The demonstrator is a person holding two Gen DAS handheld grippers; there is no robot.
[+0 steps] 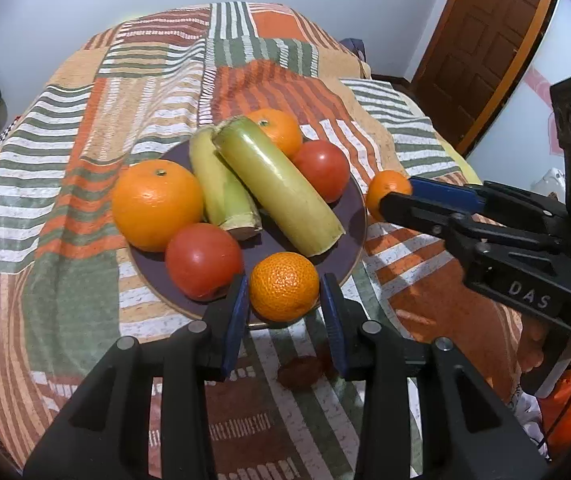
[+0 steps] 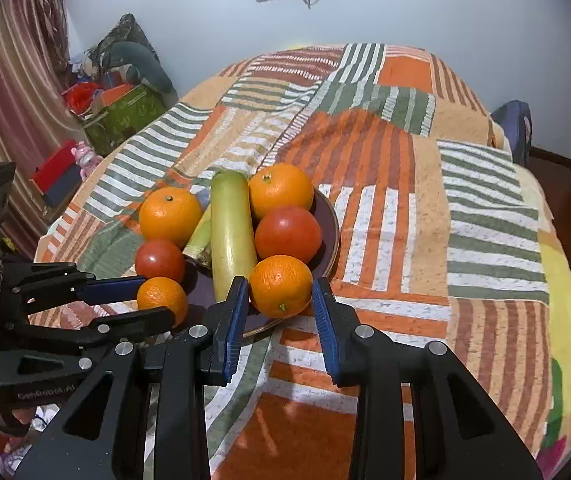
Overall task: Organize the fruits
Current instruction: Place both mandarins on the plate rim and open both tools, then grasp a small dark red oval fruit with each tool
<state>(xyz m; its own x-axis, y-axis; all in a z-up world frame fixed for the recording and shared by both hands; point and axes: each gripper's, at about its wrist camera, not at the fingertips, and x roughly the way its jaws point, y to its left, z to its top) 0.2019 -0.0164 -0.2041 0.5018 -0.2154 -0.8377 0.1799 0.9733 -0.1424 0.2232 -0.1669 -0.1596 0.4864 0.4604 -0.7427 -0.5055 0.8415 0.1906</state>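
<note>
A dark purple plate (image 1: 350, 209) (image 2: 328, 216) lies on a patchwork blanket. It holds two oranges (image 1: 157, 204) (image 2: 281, 190), two tomatoes (image 1: 203, 258) (image 2: 287, 234) and two green stalks (image 1: 277, 184) (image 2: 231, 232). My left gripper (image 1: 284, 283) is shut on a small mandarin (image 1: 284, 294) at the plate's near rim; in the right wrist view that gripper (image 2: 159, 298) comes in from the left. My right gripper (image 2: 280, 282) is shut on another mandarin (image 2: 281, 290) over the plate's near edge. From the left wrist view it (image 1: 397, 192) reaches in from the right, its mandarin (image 1: 385, 188) beside the plate's rim.
The striped orange, green and white blanket (image 2: 425, 208) covers a bed that fills both views. Boxes and cushions (image 2: 121, 116) are piled by a curtain at the far left. A brown door (image 1: 481, 40) stands at the far right. A hand (image 1: 537, 348) grips the right gripper's handle.
</note>
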